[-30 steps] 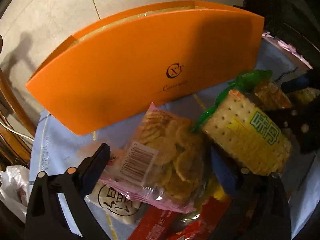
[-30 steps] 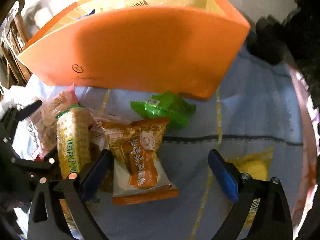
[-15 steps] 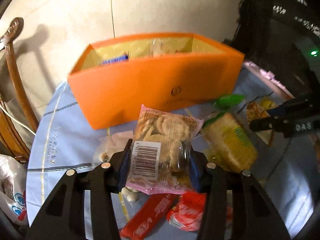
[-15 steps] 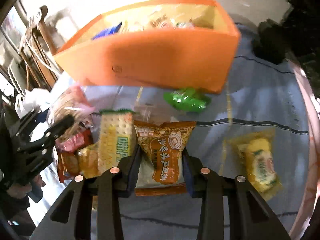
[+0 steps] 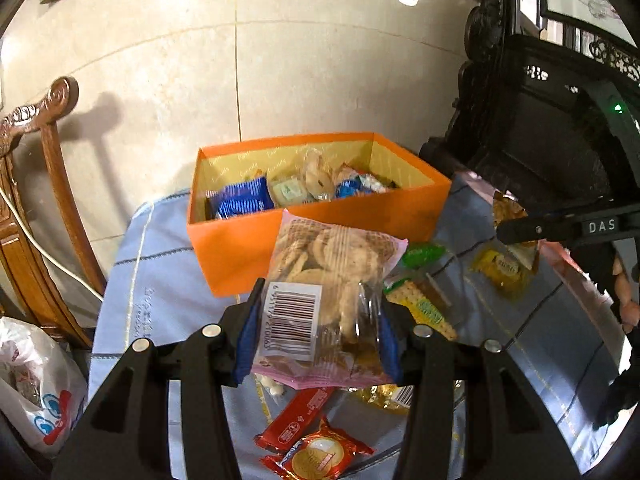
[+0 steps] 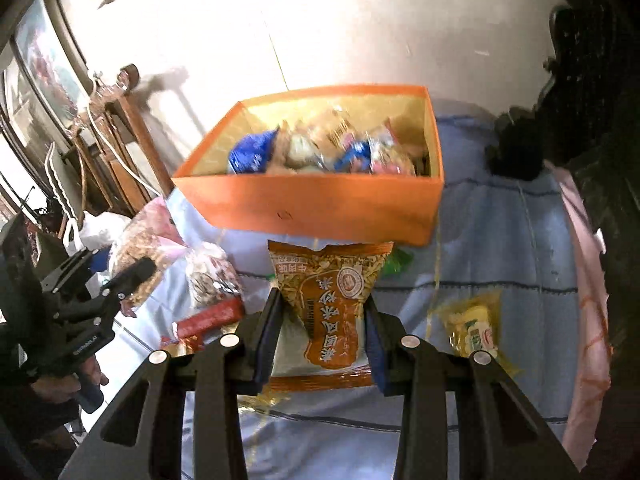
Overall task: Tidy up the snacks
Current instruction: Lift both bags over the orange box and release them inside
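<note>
My left gripper (image 5: 318, 338) is shut on a clear pink-edged bag of round biscuits (image 5: 332, 280), held up in the air short of the orange box (image 5: 320, 236). My right gripper (image 6: 322, 338) is shut on an orange-brown snack packet (image 6: 330, 292), also lifted above the blue cloth. The orange box (image 6: 320, 208) stands open at the back of the table with several wrapped snacks inside. In the right wrist view the left gripper (image 6: 100, 280) shows at the left with its biscuit bag (image 6: 140, 248). The right gripper's finger (image 5: 560, 226) crosses the right of the left wrist view.
Loose snacks lie on the blue tablecloth (image 6: 500, 240): a cracker pack (image 5: 424, 308), a green packet (image 5: 424, 252), a yellow packet (image 6: 476, 328), red bars (image 5: 298, 416) and a red-gold round snack (image 5: 320, 456). A wooden chair (image 5: 36, 200) and white plastic bag (image 5: 32, 384) sit left; dark carved furniture (image 5: 540, 140) right.
Both grippers went from open over the snacks to shut on them, then rose with the biscuit bag and the orange-brown packet, so the box's inside now shows.
</note>
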Motion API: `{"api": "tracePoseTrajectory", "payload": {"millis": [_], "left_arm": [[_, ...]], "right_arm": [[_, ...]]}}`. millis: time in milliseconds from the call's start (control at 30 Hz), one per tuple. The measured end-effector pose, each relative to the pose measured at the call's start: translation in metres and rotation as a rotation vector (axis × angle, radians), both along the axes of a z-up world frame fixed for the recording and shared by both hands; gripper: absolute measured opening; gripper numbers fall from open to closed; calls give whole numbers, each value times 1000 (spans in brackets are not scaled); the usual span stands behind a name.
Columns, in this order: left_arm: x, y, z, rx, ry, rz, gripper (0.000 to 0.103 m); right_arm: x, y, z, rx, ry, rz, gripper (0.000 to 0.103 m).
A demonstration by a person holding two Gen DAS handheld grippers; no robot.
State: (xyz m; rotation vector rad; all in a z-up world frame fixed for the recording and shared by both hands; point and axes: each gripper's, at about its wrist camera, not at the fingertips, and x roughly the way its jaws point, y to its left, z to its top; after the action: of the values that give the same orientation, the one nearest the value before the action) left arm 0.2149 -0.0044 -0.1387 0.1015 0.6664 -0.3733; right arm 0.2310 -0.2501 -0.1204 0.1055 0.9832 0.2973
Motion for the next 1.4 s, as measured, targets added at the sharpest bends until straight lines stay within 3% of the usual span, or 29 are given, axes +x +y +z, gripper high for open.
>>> {"api": "tracePoseTrajectory", "payload": {"millis": [267,600,700,733,767,833,1033,1200,1400], "left_arm": [[30,-8,41,12,-18,14,48],[124,-36,107,52,-122,77,49],[159,-42,111,44,-116,125,62],[168,-43,110,29,-107,144,83],[180,-43,107,26,-99,178,93],[190,-43,103,36,-87,197,98],[176,-27,80,56,-89,194,98],[133,-11,44,96,-51,198,98],[69,-3,3,152,23,181,98]], "right_arm": [[22,6,48,-25,-79,15,38],[114,8,121,-54,-175,-2,38],[145,11,126,-38,-174,3,42],[155,12,125,-40,-175,-4,53],[167,13,122,-62,-170,-29,73],[178,11,116,-86,-157,-76,83],[157,11,88,-87,-129,-26,83],[112,6,55,-30,-77,-20,83],[39,32,6,-31,-6,26,83]]}}
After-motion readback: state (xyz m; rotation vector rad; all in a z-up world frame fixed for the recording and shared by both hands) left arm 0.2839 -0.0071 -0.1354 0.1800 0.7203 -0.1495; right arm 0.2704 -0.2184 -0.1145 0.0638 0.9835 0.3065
